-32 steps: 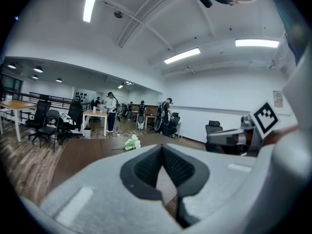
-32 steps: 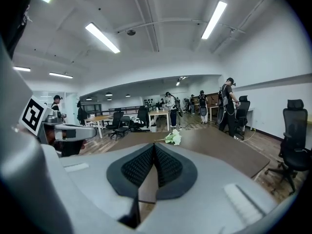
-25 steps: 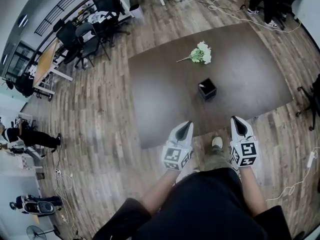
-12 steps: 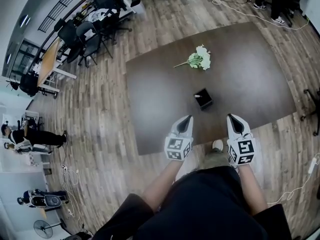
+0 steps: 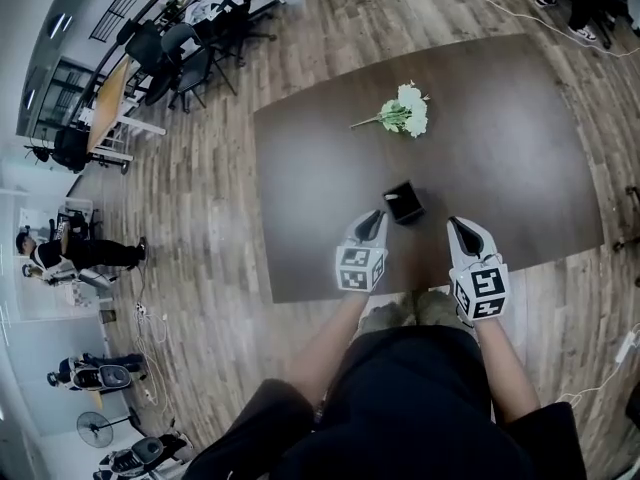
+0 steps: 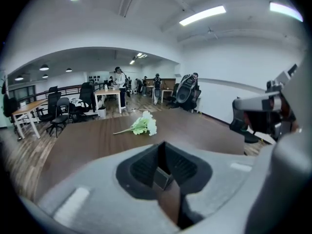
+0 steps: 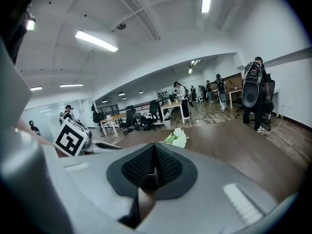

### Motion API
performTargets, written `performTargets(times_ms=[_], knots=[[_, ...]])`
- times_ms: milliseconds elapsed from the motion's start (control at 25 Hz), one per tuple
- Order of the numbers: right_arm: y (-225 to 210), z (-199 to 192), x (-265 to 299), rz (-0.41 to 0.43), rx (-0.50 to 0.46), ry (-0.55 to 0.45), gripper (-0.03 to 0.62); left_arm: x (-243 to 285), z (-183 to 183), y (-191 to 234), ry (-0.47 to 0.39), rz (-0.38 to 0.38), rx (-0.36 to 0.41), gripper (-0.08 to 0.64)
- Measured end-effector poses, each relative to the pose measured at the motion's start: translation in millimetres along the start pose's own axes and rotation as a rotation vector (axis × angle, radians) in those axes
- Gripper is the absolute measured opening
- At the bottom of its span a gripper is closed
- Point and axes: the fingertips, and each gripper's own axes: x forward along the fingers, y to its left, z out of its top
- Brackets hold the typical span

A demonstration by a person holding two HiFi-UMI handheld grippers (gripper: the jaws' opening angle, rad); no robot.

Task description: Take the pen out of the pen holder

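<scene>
The black square pen holder [image 5: 403,203] stands on the dark brown table [image 5: 510,128], near its front edge. What it holds is too small to make out. My left gripper [image 5: 374,216] points at the holder from its near left, tip close beside it. Its jaws are opening, with a narrow gap and nothing between them in the left gripper view [image 6: 164,150]. My right gripper [image 5: 456,226] hovers to the holder's right, a short way off. Its pads [image 7: 161,165] lie together, with nothing held. The holder is hidden in both gripper views.
A bunch of pale green and white flowers [image 5: 406,116] lies on the table beyond the holder, also seen as flowers [image 6: 141,126] and flowers [image 7: 176,138]. Office chairs and desks [image 5: 170,48] stand far left. People stand at the room's edges.
Both grippers have moved forward from in front of the table to over its near edge, closing in on the pen holder from either side.
</scene>
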Motion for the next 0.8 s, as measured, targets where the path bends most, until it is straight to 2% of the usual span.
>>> performTargets(times_ms=[120, 360, 520, 800], knots=[[-6, 0, 12, 0.021, -0.016, 0.012, 0.002, 22, -6, 8, 0.028, 0.015, 0.009, 0.067], [-10, 3, 19, -0.022, -0.071, 0.022, 0.002, 55, -16, 27, 0.06, 0.026, 0.055, 0.094], [-13, 5, 20, -0.04, -0.084, 0.036, 0.002, 71, -28, 33, 0.115, 0.0, 0.051, 0.135], [-33, 14, 22, -0.088, -0.07, 0.023, 0.002, 89, -34, 36, 0.151, -0.022, 0.068, 0.129]])
